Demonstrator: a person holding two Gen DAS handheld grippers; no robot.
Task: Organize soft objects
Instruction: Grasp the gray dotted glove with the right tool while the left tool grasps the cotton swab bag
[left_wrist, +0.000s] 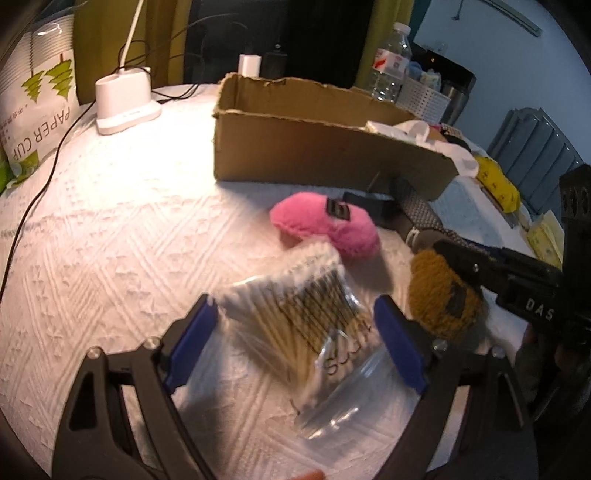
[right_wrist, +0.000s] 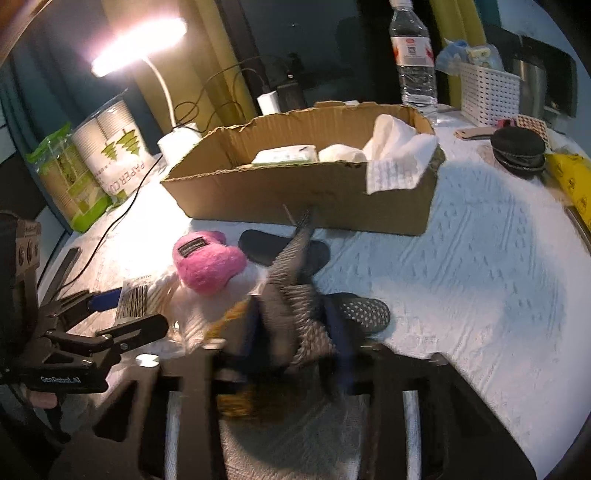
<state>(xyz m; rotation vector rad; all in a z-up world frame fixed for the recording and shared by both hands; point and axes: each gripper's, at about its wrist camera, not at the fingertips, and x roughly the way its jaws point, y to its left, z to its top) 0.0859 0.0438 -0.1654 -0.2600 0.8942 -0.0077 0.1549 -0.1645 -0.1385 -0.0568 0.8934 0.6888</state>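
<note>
1. Our left gripper (left_wrist: 295, 332) hangs with its blue jaws spread wide on either side of a clear bag of cotton swabs (left_wrist: 295, 314) lying on the white tablecloth (left_wrist: 110, 221).
2. Our right gripper (right_wrist: 291, 332) is clamped on a grey dotted sock (right_wrist: 295, 295).
3. A pink plush (left_wrist: 325, 229) lies in front of the cardboard box (left_wrist: 314, 155).

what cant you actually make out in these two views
- Print on the cotton swab bag: left wrist view, motion blur.
- Whether the right gripper is gripping the grey patterned item: right wrist view, blurred, fingers hidden behind it.
- Far end of the cardboard box interior: left wrist view, near wall blocks it.
- What the mustard knit piece is: the right gripper overlaps it.
</note>
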